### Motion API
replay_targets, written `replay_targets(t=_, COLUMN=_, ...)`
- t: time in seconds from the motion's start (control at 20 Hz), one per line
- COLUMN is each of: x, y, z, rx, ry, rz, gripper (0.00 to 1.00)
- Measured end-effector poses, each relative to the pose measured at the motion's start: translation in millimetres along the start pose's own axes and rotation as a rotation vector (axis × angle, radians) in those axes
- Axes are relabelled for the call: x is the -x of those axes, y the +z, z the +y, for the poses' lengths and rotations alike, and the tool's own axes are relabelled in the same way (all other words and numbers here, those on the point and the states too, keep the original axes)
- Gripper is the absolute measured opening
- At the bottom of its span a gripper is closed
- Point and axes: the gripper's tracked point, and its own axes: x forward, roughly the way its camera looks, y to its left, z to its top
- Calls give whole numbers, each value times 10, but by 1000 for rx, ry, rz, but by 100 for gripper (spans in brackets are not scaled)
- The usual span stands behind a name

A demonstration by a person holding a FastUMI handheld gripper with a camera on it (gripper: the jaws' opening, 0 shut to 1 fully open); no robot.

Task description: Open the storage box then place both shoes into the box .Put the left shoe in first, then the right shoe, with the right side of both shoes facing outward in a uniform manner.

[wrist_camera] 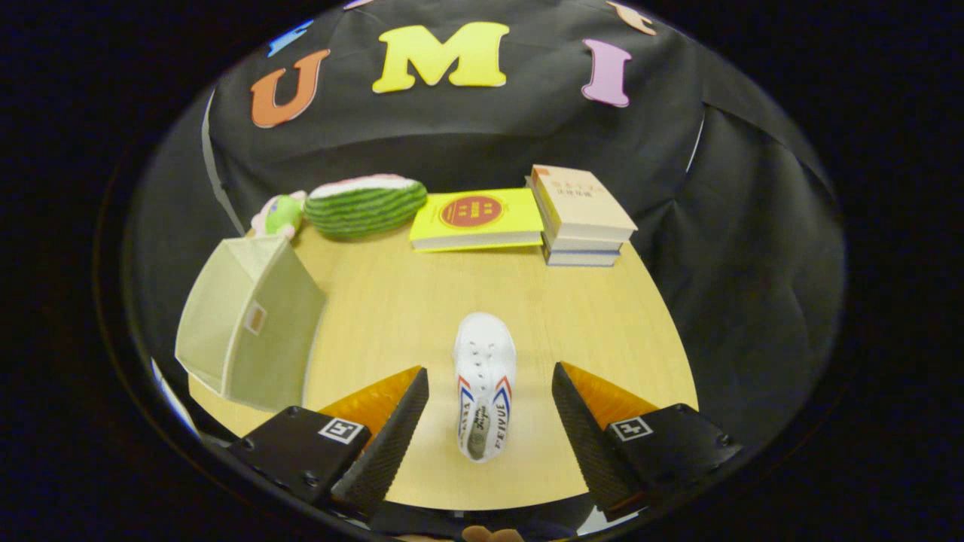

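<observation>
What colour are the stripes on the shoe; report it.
Red and blue stripes on a white shoe, lying between the open gripper fingers, in the gripper view.

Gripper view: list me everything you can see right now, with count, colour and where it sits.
Shoe: one, white with red and blue stripes, on the table between the fingers, toe pointing away.
Storage box: one, pale green fabric, ahead of the fingers to the left.
Yellow book: one, lying flat at the far edge.
Book stack: a few, beige cover on top, beside the yellow book.
Watermelon plush: one, green striped, far edge, behind the box.
Small plush: one, green and pink, next to the watermelon plush.
Table: one, light wood.
Gripper: one, fingers open, either side of the shoe, not touching it.
</observation>
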Motion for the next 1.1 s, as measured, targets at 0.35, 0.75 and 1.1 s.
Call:
replay_targets(t=0.35, x=-763, y=-495, z=-331, rx=17, ry=-23, rz=147, gripper=100)
replay_targets(t=0.75, x=-1247, y=-881, z=-230, rx=34, ry=99, rz=311, gripper=99)
replay_targets(t=1.1, x=-1255, y=-924, z=-216, rx=-31, ry=119, rz=366, gripper=98)
